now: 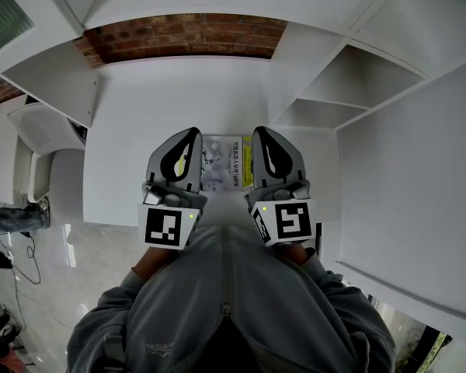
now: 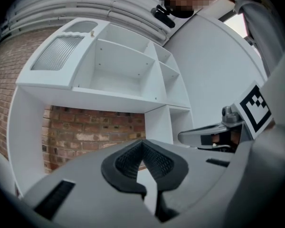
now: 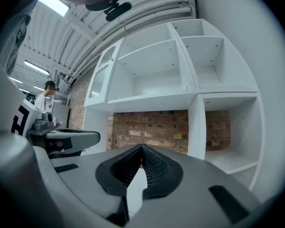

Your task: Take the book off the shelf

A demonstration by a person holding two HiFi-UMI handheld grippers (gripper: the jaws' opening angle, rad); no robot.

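While both grippers hung side by side over the white shelf board (image 1: 140,115), the head view put the book (image 1: 225,162) flat on that board, in the gap between them as seen from above. Cover faced up, yellow patch along its right edge. Contact with either gripper wasn't readable from there. Left gripper (image 1: 188,137) was on the book's left, right gripper (image 1: 262,134) on its right, both pointing away from the person. Each marker cube (image 1: 166,228) sat at the near end, with grey sleeves (image 1: 217,301) below.

Left gripper view: jaws clenched, dark ribbed pads (image 2: 154,160) meeting at the tip, nothing between them. Beyond was the brick wall (image 2: 95,132) under the white shelf unit (image 2: 128,70), all compartments in view bare. The right gripper showed at the right edge, its jaws level.

Right gripper view: same story, jaws pressed together and gripping nothing. Brick wall and white compartments ahead. The left gripper sat at the left edge, roughly level with this one. A person (image 3: 47,96) stood far back on the left.
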